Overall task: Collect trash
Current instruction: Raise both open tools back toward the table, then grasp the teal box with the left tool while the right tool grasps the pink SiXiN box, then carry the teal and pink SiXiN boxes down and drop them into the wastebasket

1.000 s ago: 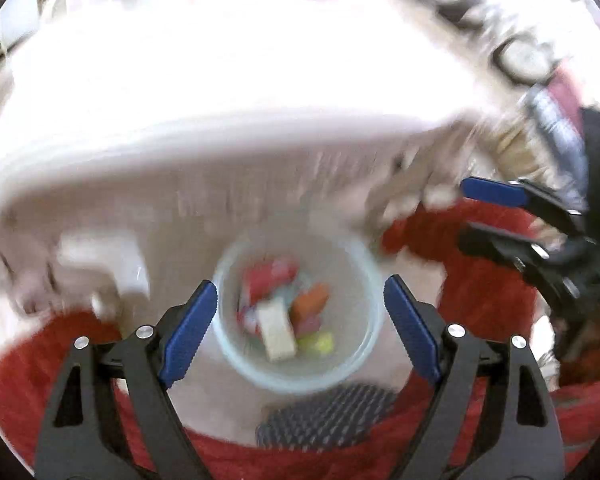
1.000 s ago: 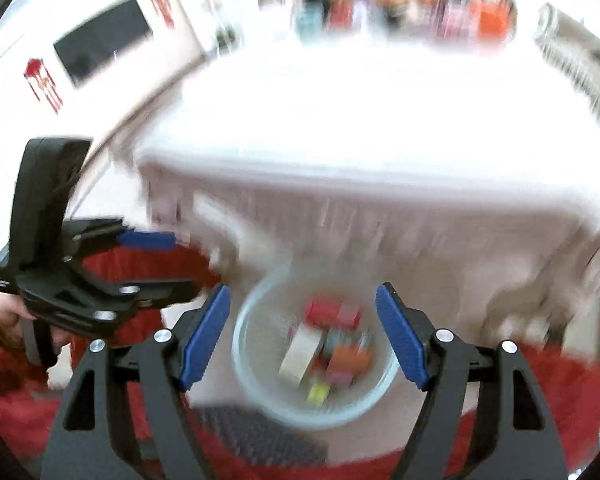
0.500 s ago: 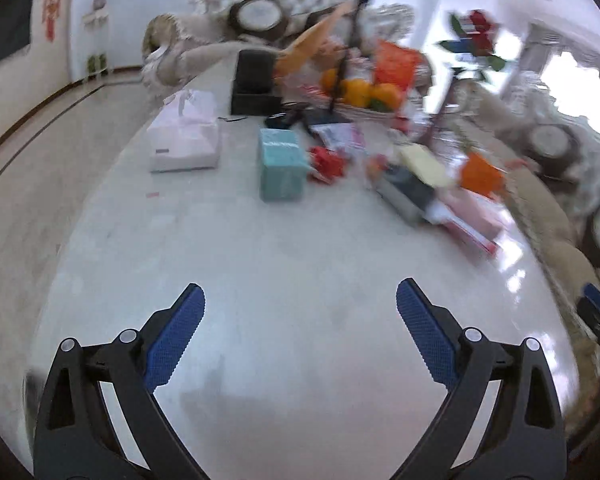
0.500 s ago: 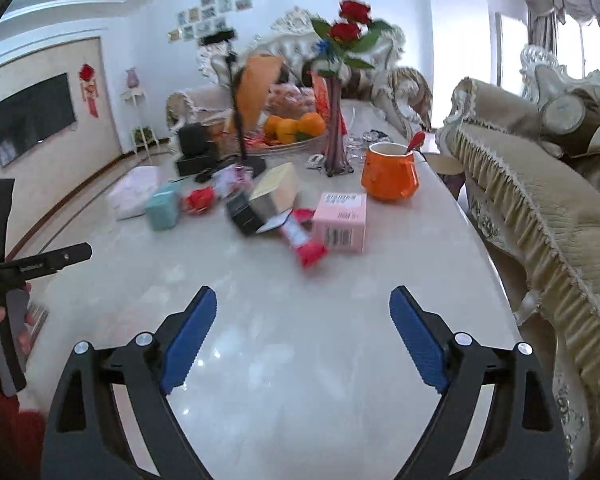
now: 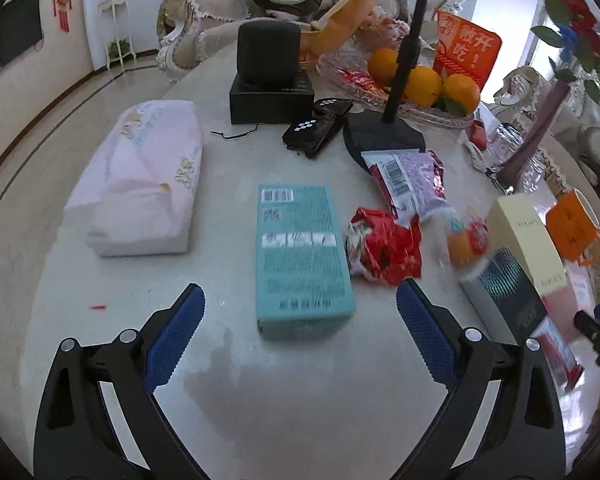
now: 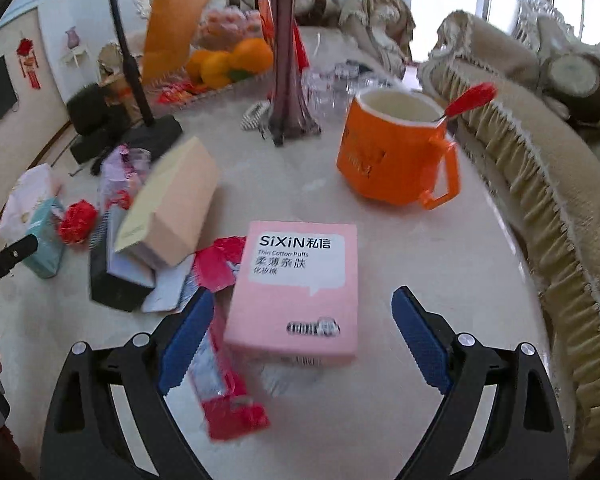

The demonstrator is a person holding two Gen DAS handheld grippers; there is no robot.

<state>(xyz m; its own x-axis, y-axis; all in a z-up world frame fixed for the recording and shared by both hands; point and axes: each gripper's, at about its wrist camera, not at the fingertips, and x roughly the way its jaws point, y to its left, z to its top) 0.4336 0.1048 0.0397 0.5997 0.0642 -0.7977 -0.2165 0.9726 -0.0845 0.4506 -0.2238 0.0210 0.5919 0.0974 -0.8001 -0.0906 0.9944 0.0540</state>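
Note:
My left gripper (image 5: 299, 295) is open over the pale marble table (image 5: 284, 392); the near end of a teal box (image 5: 304, 256) lies between its fingertips, untouched. Right of the box lie a crumpled red wrapper (image 5: 386, 250) and a purple foil wrapper (image 5: 408, 180). My right gripper (image 6: 302, 295) hangs over a pink cotton-puff box (image 6: 300, 292), its jaws opening, pads clear of it. A red and clear wrapper (image 6: 224, 392) lies under its left finger. Another red wrapper (image 6: 220, 260), a cream box (image 6: 168, 212) and a dark box (image 6: 112, 280) lie to the left.
A pink tissue pack (image 5: 140, 176), a black speaker (image 5: 268, 52), a black remote (image 5: 318, 124) and a fruit tray with oranges (image 5: 420, 80) fill the far side. An orange mug (image 6: 396, 152) and a dark vase (image 6: 288, 60) stand behind the pink box. A sofa (image 6: 540, 184) borders the table's right edge.
Both grippers have swung up from a pale bin of wrappers on the floor onto the tabletop and moved in close to the boxes. Both jaws stand wider.

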